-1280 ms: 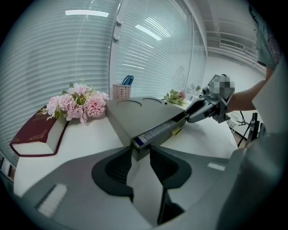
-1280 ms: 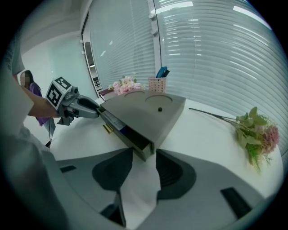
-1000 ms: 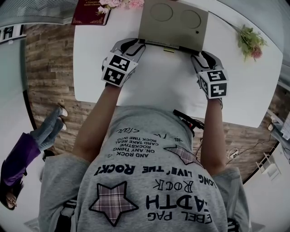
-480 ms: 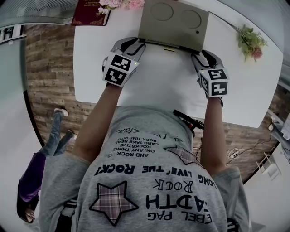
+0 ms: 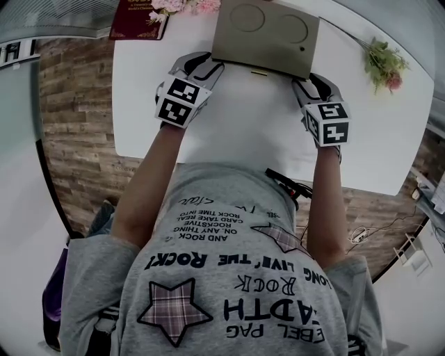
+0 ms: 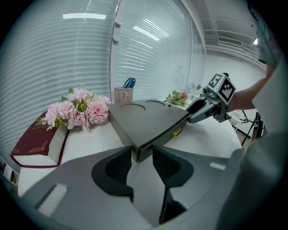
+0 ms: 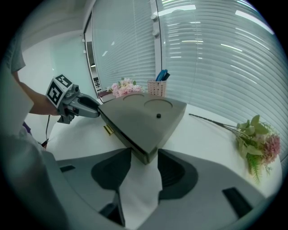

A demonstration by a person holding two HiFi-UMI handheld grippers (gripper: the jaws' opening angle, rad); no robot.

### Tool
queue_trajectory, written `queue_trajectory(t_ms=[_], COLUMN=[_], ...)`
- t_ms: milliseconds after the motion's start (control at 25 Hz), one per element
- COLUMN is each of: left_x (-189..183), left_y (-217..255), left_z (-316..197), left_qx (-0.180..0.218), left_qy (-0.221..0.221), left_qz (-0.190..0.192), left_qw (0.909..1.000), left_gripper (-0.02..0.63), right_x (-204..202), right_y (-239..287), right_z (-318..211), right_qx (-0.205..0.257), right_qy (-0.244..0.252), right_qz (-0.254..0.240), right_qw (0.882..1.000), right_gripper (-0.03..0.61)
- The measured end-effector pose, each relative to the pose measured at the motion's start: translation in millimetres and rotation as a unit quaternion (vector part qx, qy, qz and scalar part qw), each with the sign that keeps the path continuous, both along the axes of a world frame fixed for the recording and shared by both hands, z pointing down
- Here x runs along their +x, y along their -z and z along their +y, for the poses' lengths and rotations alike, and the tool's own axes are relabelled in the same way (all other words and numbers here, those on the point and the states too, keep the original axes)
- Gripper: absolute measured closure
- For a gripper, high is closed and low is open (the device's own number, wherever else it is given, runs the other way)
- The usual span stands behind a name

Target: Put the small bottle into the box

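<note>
Left claw (image 6: 142, 153): jaws apart and opening. The near-left corner of the box (image 6: 146, 120) sits between the tips, and a gap shows on each side of it. Not gripped.

Right claw (image 7: 144, 156): jaws wide apart. The near-right corner of the box stands between the tips, and the pads are clear of it. Nothing held.

The box rests on the white counter (image 5: 250, 118), directly ahead of both claws and spanning the space between them. It is flat, rectangular and dull grey-olive, with the lid down. A brass latch (image 6: 178, 132) sits on the front edge, midway between the claws. The lid top carries two shallow round recesses (image 5: 247, 17) side by side and a small dark knob (image 7: 158, 116) towards the right claw's side.

Beyond the left claw, to its left, pink flowers (image 6: 78, 110) lie against a dark red book (image 6: 38, 143). A pen cup (image 6: 123, 95) stands behind the box. Right of the right claw, a flower sprig (image 7: 256, 134) lies on the counter.
</note>
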State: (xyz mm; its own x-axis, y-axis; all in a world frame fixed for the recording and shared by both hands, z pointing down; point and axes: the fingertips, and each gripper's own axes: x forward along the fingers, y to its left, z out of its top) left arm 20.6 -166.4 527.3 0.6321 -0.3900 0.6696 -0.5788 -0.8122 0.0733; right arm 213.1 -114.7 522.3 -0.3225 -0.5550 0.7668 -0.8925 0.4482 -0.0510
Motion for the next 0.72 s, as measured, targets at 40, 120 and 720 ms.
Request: queue_trajectory(t_ms=[40,120,720], left_x=[0.2,-0.1,-1.2], left_y=[-0.3,-0.9,-0.5], left_z=[-1.5,-4.4,-6.3], left_qx=[0.000,0.000,-0.004], left_qy=[0.001,0.003,0.030], left_qz=[0.001,0.002,0.005], left_qw=[1.0000,1.0000,0.9995], left_gripper=[0.457,0.459,0.485], right_x=[-0.3,-1.2,1.5], right_y=[-0.1,-0.5,-0.3], right_z=[-1.5,-4.3,-4.8], right_qx=[0.000,0.000,-0.002], right_qy=[0.000,-0.002,-0.027], right_qz=[0.000,-0.001,0.002], right_qw=[1.000,1.000,1.000], right_gripper=[0.407,0.407,0.426])
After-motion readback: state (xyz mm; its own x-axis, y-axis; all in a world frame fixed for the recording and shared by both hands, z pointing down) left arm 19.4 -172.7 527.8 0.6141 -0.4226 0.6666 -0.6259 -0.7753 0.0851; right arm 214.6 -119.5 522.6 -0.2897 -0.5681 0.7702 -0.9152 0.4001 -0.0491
